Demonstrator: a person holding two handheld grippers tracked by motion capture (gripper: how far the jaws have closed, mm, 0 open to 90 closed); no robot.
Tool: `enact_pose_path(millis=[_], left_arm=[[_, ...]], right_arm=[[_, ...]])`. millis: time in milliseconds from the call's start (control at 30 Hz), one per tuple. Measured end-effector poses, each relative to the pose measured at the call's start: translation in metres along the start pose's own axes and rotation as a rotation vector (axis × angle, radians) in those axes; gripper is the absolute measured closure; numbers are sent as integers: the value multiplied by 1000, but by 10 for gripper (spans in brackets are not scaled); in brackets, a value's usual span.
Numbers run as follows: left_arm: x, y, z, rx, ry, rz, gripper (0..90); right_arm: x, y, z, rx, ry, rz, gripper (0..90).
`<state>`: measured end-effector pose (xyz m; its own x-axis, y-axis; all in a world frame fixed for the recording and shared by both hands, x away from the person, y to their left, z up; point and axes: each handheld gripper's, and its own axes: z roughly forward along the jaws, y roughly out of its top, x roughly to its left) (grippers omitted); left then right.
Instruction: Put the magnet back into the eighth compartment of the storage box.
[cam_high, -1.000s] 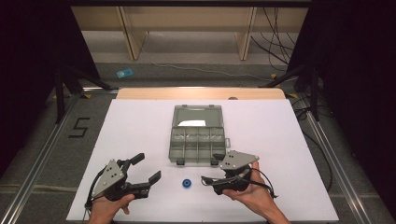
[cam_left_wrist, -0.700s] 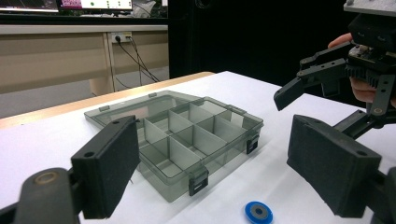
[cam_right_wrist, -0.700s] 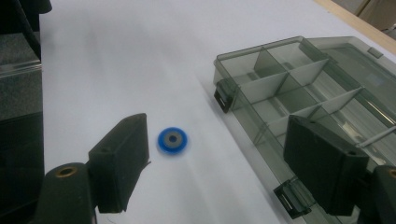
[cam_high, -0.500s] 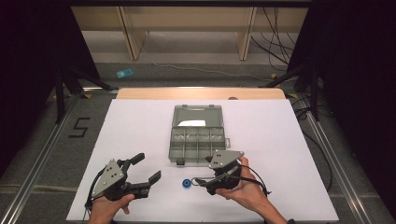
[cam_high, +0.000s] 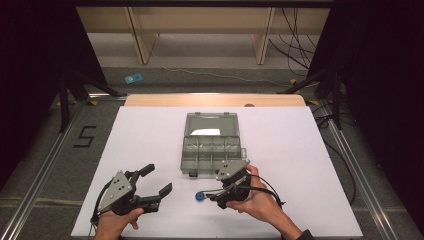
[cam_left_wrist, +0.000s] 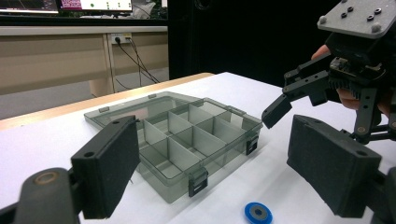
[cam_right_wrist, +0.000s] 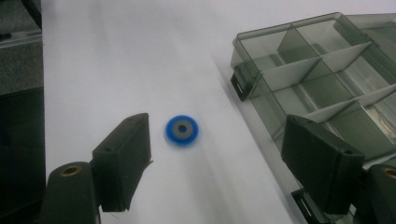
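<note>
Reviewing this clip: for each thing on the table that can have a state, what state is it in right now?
Compartment box: lid folded fully open and flat, the compartments I can see look empty.
Blue disc: lying flat on the table, loose, in front of the box.
Right gripper: open, jaws beside the disc, not pressing it.
Left gripper: open, holding nothing.

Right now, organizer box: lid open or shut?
Open. The organizer box has its lid folded back flat on the table, and the divided compartments are exposed. They look empty.
</note>
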<state>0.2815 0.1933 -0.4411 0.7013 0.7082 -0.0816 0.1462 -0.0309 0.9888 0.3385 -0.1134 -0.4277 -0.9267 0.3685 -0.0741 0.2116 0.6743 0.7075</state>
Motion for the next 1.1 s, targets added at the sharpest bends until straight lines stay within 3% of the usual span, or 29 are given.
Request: enact_pose_path(millis=[467, 1100], left_arm=[[0, 0, 0, -7, -4, -2, 164], [0, 1, 0, -3, -1, 0, 164]], right_arm=[[-2, 7, 14, 65, 25, -16, 262], [-2, 17, 35, 169, 74, -84, 290]])
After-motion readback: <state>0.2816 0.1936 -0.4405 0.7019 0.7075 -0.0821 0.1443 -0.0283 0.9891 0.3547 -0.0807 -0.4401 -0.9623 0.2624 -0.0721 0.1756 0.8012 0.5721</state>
